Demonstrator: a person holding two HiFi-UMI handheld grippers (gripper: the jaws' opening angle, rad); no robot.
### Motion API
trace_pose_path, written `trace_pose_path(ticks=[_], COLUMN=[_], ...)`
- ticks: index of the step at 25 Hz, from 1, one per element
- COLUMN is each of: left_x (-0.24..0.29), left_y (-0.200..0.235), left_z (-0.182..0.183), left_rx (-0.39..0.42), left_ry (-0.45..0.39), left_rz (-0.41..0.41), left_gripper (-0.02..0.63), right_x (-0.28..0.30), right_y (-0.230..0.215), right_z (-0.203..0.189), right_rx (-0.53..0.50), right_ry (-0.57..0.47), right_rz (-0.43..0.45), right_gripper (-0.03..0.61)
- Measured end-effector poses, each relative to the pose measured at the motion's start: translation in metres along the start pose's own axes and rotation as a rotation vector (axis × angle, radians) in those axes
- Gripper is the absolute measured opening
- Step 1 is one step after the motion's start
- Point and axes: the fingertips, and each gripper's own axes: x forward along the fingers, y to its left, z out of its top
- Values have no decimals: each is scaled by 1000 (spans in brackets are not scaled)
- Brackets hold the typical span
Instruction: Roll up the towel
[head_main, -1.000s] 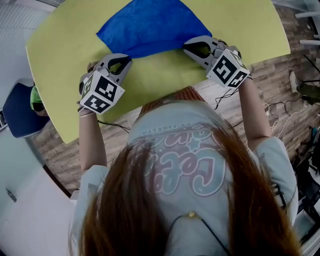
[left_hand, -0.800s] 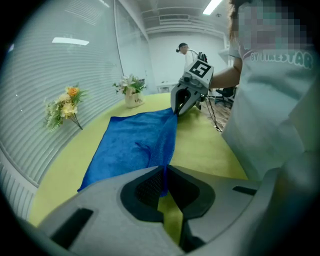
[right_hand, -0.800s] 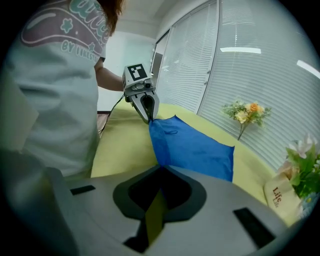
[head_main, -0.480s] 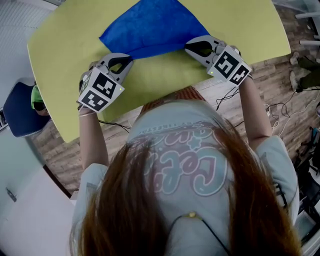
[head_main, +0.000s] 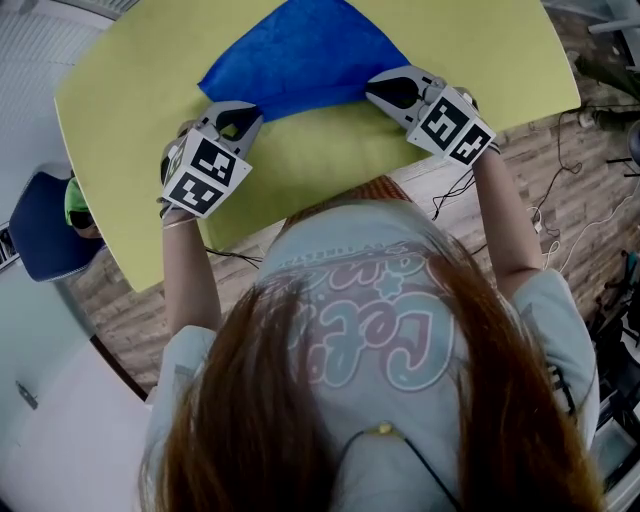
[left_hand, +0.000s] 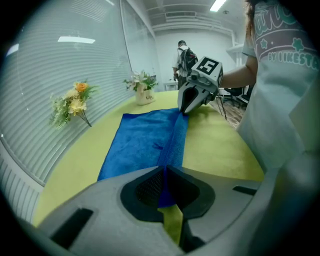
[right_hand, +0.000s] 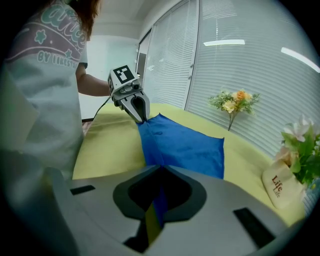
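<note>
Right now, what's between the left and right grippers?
Only the near edge of the blue towel, a raised fold running from the left gripper to the right gripper, both shut on it. Clearest in the left gripper view.

**One Towel, Two Grippers, Two Bunches of Flowers**

One blue towel (head_main: 300, 50) is lying on one yellow table (head_main: 130, 110). Two grippers are showing: the left gripper (head_main: 252, 114) and the right gripper (head_main: 376, 92). Two bunches of flowers are standing by the blinds, one orange-yellow bunch (left_hand: 75, 102) and one white bunch (left_hand: 141, 81). Two people are showing: one person holding the grippers (head_main: 370, 330) and one person standing far back (left_hand: 184, 57). One blue chair (head_main: 40, 225) is sitting beside the table.
</note>
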Motion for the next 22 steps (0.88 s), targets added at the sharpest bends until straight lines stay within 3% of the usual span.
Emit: trace_pose_path(ticks=[18,22], left_x=[11,11], left_y=[28,34], left_z=[2,4], left_rx=[-39,-10], left_ry=[-8,-5], left_rz=[80,118], left_gripper=[26,26], right_x=[9,7], right_y=[-15,-21], right_z=[-2,-2], right_rx=[-16,-6], right_ry=[14,12], right_rz=[-41,-62], right_gripper=[20,26])
